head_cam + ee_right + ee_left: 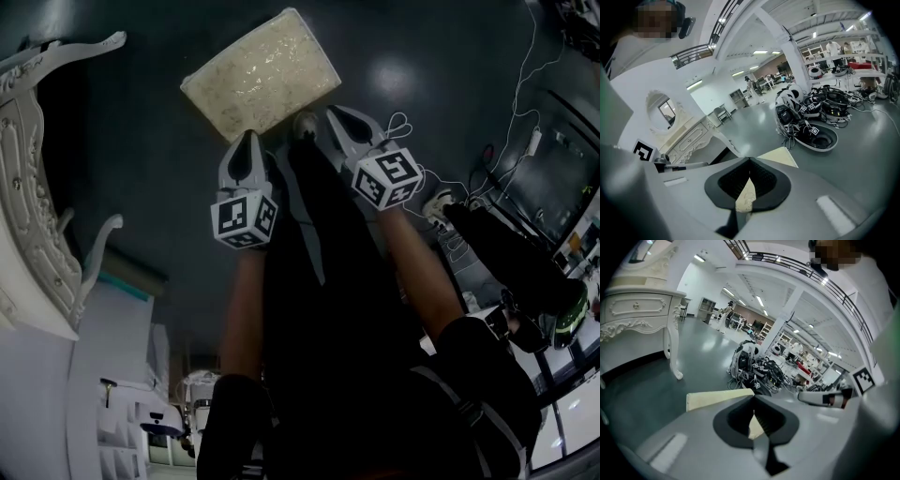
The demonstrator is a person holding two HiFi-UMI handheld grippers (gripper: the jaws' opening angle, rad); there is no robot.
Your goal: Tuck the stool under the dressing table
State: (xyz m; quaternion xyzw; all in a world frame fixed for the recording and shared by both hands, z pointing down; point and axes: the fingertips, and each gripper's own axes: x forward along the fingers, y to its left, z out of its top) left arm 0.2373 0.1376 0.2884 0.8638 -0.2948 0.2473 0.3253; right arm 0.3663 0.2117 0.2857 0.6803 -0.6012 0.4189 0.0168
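Observation:
The stool (261,73) shows its cream, patterned cushion on the dark floor at the top centre of the head view. The white carved dressing table (37,216) stands at the left, apart from the stool. My left gripper (248,138) is shut and empty, its tip over the cushion's near edge. My right gripper (334,114) is also shut and empty, just right of the cushion's near corner. In the left gripper view the cushion (717,398) lies just beyond the closed left gripper (753,412), with the dressing table (642,310) at far left. In the right gripper view the closed right gripper (749,174) points at the cushion's corner (780,156). Whether either tip touches the stool I cannot tell.
A heap of cables and black gear (754,366) lies on the floor beyond the stool, and the same heap (811,124) shows in the right gripper view. White cables and a plug strip (450,202) trail at the right. White cabinets (112,375) stand at lower left.

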